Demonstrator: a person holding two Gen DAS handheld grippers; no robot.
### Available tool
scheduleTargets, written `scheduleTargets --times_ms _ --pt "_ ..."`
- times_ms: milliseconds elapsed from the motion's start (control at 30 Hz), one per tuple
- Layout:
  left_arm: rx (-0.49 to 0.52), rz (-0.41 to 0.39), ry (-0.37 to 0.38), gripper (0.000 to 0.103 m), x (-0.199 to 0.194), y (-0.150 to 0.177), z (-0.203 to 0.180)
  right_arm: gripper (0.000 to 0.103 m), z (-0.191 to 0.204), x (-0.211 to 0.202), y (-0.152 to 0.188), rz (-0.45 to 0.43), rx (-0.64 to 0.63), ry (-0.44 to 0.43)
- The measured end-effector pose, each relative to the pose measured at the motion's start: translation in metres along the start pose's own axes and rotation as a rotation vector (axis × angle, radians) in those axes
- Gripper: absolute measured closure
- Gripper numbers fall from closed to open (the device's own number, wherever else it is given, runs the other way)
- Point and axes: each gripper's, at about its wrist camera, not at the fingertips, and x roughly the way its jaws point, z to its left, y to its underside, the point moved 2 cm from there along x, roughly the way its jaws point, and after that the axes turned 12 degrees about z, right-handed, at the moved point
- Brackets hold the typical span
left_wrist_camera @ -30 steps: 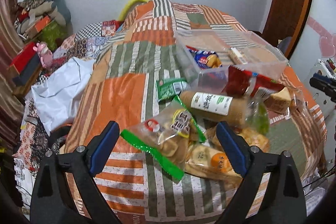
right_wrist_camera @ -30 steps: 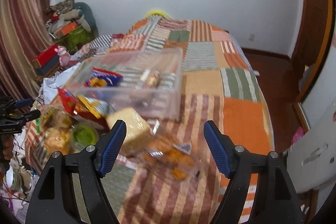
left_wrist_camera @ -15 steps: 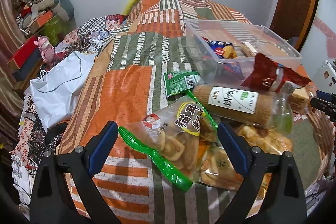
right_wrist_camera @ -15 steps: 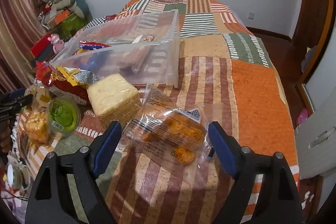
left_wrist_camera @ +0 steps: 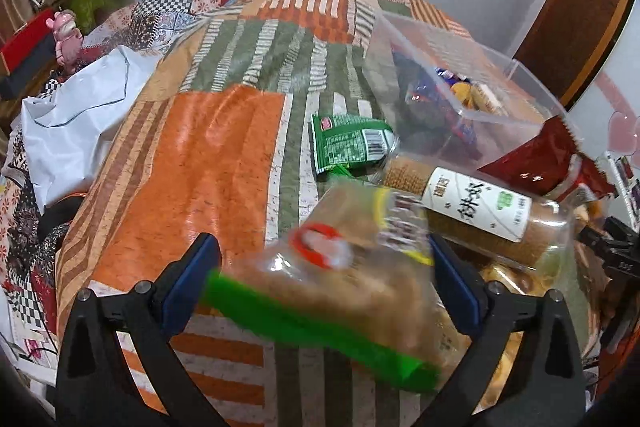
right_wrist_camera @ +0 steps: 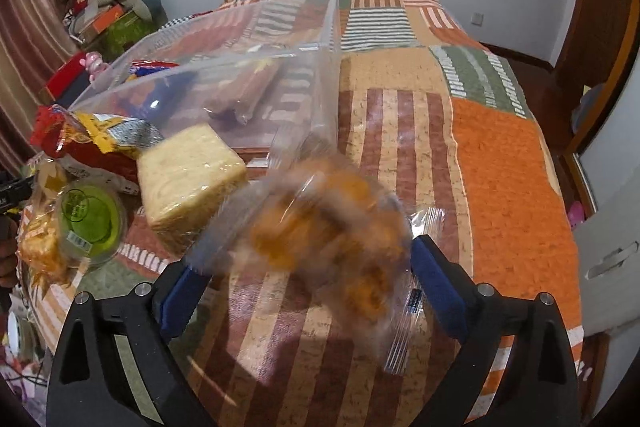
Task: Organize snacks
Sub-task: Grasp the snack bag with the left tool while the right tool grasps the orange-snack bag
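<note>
The left gripper (left_wrist_camera: 320,283) has its fingers spread around a blurred green-edged snack bag (left_wrist_camera: 340,287) near on the bed (left_wrist_camera: 192,155); its print is unreadable. The right gripper (right_wrist_camera: 304,287) likewise straddles a blurred clear bag of orange pastries (right_wrist_camera: 332,231), fingers spread. Just beyond the left lies a biscuit tube (left_wrist_camera: 472,211) with a white label in Chinese characters, then a green packet (left_wrist_camera: 348,143) showing a barcode. A wrapped cake slice (right_wrist_camera: 188,175) sits left of the pastries. Farthest, the clear plastic bin (right_wrist_camera: 240,83) holds several snacks.
</note>
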Motion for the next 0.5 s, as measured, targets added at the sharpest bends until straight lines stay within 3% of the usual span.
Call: scheduleTargets --times_ms 167,300,333,467,500 --pt "0.048 -0.034 -0.045 0.003 0.004 0.0 -0.011 0.009 -0.006 -0.004 -0.001 -0.016 0.018 0.002" --pt "0.075 -0.048 -0.028 0.03 0.002 0.003 -0.015 0.014 -0.013 -0.009 -0.008 -0.039 0.023 0.022" --pt "0.081 -0.052 -0.027 0.037 0.001 0.004 -0.015 0.02 -0.015 -0.008 -0.009 -0.037 0.026 0.023" --pt "0.101 -0.069 -0.046 0.042 -0.001 0.005 -0.019 0.048 -0.02 -0.004 -0.01 -0.017 0.04 0.007" --pt "0.104 -0.073 -0.048 0.045 -0.002 0.006 -0.021 0.049 -0.02 -0.005 -0.009 -0.019 0.042 0.005"
